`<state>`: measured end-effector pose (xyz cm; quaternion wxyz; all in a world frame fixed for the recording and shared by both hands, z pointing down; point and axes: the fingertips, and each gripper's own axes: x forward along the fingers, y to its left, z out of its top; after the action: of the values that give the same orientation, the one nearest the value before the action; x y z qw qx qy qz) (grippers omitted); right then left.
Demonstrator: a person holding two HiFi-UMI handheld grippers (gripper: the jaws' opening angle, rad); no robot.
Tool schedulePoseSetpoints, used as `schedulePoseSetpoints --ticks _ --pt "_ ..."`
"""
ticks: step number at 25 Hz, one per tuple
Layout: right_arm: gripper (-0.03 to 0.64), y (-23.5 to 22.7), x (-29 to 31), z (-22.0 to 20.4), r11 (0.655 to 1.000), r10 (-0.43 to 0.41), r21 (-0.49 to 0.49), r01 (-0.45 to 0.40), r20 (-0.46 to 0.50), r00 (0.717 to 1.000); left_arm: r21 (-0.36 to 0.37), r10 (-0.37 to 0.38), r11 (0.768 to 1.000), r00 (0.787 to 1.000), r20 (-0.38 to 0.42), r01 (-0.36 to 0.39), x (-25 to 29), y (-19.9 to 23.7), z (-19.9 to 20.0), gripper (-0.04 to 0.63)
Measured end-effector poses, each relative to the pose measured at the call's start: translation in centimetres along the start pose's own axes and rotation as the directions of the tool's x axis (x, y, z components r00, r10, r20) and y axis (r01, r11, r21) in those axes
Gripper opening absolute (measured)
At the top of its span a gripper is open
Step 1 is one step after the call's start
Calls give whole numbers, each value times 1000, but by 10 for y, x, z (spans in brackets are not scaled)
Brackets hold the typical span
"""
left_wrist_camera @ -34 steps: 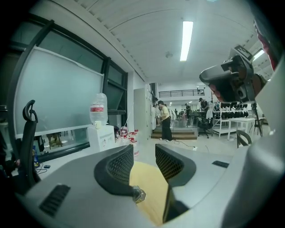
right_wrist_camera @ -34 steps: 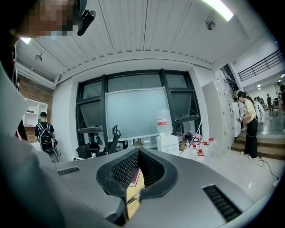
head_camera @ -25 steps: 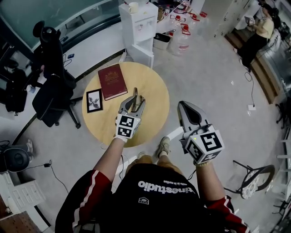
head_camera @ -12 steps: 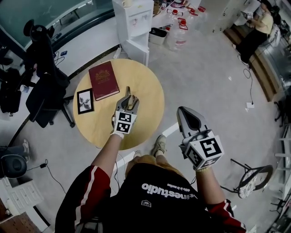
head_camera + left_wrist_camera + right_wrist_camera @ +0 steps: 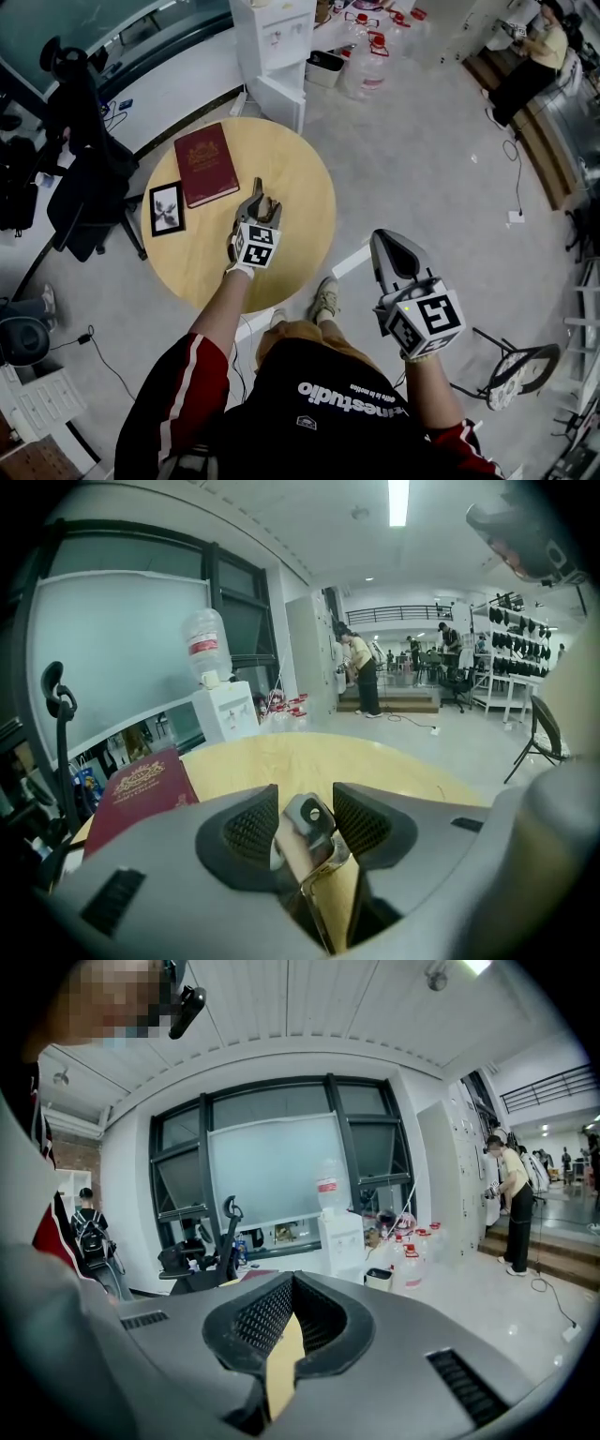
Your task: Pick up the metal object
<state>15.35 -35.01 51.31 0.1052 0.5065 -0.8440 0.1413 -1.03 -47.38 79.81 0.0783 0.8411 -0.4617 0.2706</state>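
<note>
L gripper (image 5: 263, 199) lowered, jaws opening round 1 metal object (image 5: 307, 829), near 1 book (image 5: 207, 164).

A round wooden table (image 5: 300, 178) stands on a pale grey, glossy floor (image 5: 431, 187), with a black office chair (image 5: 89, 178) just beside its left edge and a white water dispenser (image 5: 277, 47) near its far edge, where clear water jugs with red caps (image 5: 366, 70) are clustered on the floor. Behind them runs a wall of large dark-framed windows (image 5: 272, 1171) under a ribbed white ceiling (image 5: 309, 1016) lit by a strip light (image 5: 398, 499). Tall pale lockers (image 5: 448, 1180) line the right wall near wooden steps (image 5: 539, 155), and a metal-framed stool (image 5: 520, 361) stands well apart from the table.
</note>
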Motion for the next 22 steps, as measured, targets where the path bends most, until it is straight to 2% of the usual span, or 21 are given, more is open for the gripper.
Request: schedulePoseSetpoints --ticks 3,6,9,12,14,22 --pt "26 -5 1 4 999 -7 37 7 13 1000 30 9 1000 1000 -26 -8 8 -3 -7 198" --pt "26 -8 1 2 1000 -10 11 10 0 1000 52 17 999 999 -49 -15 12 -3 -14 198" --pt "27 -9 0 1 1000 -15 20 15 -3 1000 40 32 999 998 -48 -30 13 0 -16 196" --pt "28 -8 1 1 1000 -15 24 15 -5 1000 30 46 999 998 -44 -44 13 2 -16 163" --pt "27 -5 2 5 999 -12 45 12 6 1000 29 45 999 998 -46 -43 13 3 -16 155" --pt "26 5 5 11 1000 -2 25 2 4 1000 -1 33 999 999 -33 -33 2 9 -9 88"
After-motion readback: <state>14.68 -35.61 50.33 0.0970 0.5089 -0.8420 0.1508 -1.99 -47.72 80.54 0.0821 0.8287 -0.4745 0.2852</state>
